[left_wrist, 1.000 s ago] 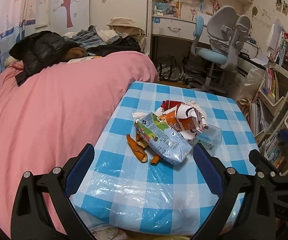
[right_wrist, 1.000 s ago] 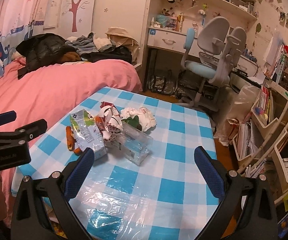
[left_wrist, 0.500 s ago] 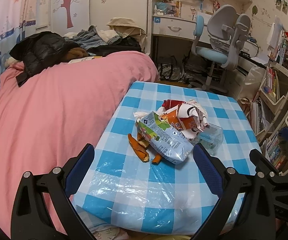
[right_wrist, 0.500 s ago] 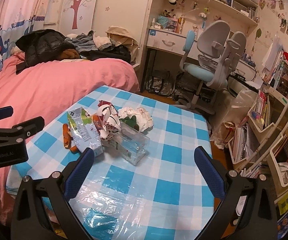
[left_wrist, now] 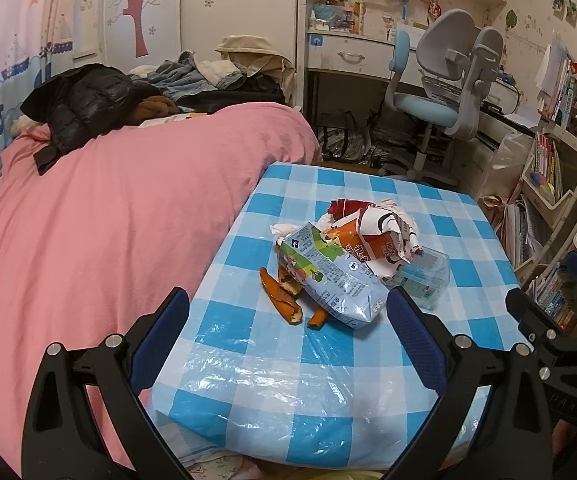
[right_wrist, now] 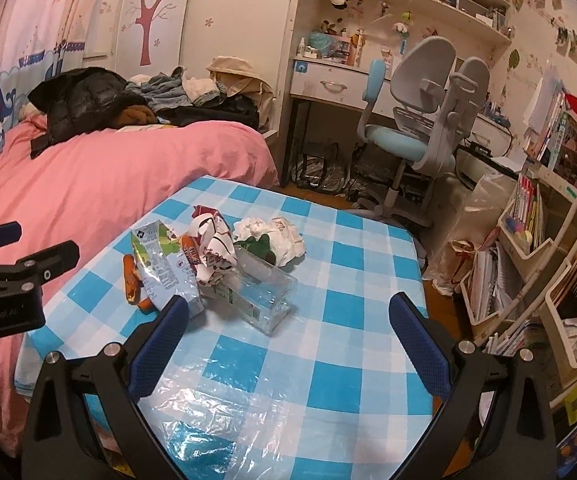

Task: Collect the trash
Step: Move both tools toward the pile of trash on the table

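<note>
A heap of trash lies on the blue-checked table (left_wrist: pixel 368 360) (right_wrist: pixel 328 360): a flattened blue and green carton (left_wrist: pixel 328 276) (right_wrist: pixel 160 268), orange peel (left_wrist: pixel 280 296) (right_wrist: pixel 130 280), a crumpled red and white wrapper (left_wrist: pixel 380 232) (right_wrist: pixel 212 244), a clear plastic box (left_wrist: pixel 424 272) (right_wrist: pixel 264 296) and a white tissue wad (right_wrist: pixel 276 236). My left gripper (left_wrist: pixel 288 336) is open, above the table's near edge, short of the heap. My right gripper (right_wrist: pixel 288 336) is open too, above the table, near the plastic box. Each gripper's black frame shows at the edge of the other's view.
A pink bed (left_wrist: pixel 88 232) with a pile of clothes (left_wrist: pixel 88 100) presses against the table's left side. Behind the table stand a grey and blue desk chair (left_wrist: pixel 444 80) and a white desk (left_wrist: pixel 352 52). Shelves of books (right_wrist: pixel 528 216) fill the right.
Both views have shifted a little: the right gripper has drifted closer to the heap and tilted slightly. The trash lies as before. Both grippers stay open.
</note>
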`<state>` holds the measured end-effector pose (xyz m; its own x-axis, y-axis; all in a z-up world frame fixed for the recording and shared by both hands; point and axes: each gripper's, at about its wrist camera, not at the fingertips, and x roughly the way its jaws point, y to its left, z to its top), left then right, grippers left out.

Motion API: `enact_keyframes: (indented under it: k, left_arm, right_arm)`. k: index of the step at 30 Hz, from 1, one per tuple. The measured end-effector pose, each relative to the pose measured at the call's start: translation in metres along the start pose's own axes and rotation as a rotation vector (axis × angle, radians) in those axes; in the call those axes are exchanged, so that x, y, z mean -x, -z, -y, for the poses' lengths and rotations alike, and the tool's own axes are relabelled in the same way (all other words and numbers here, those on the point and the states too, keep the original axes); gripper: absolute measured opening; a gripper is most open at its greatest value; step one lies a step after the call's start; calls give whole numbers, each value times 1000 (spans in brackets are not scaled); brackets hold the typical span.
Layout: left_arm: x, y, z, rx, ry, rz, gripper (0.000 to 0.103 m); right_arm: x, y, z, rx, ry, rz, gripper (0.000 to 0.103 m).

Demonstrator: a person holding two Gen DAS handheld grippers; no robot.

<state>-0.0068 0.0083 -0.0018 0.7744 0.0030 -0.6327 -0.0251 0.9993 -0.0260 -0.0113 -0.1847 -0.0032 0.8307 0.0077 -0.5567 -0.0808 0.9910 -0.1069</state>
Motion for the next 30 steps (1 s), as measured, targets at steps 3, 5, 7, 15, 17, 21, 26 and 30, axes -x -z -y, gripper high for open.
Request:
enact_keyframes:
  k: [3, 5, 7, 15, 17, 21, 26, 30]
  left_arm:
    - [0, 1, -3, -1, -4, 6, 95]
    - [0, 1, -4, -4, -7, 7, 95]
    - [0, 2, -6, -9, -11, 10, 95]
    - [1, 2, -6, -11, -9, 8, 95]
    - [2, 2, -4, -17, -8, 7, 95]
    - [2, 2, -1, -26, -4, 5, 95]
    - [2, 1, 0, -31, -1, 3, 95]
    - [2, 1, 0, -30, -3, 3, 95]
  right_arm:
    - [1, -1, 3, -18, -17, 15, 96]
    - [2, -2, 3, -28, -26, 29, 96]
    - [3, -3, 4, -40, -38, 43, 96]
    - [7, -6, 7, -75, -72, 88, 96]
    - [6, -7, 8, -79, -79, 95, 96]
    - [6, -7, 10, -90, -93, 104, 96]
    - [4, -7, 10, -95, -100, 103, 96]
    - [3, -7, 9, -92, -105, 103, 96]
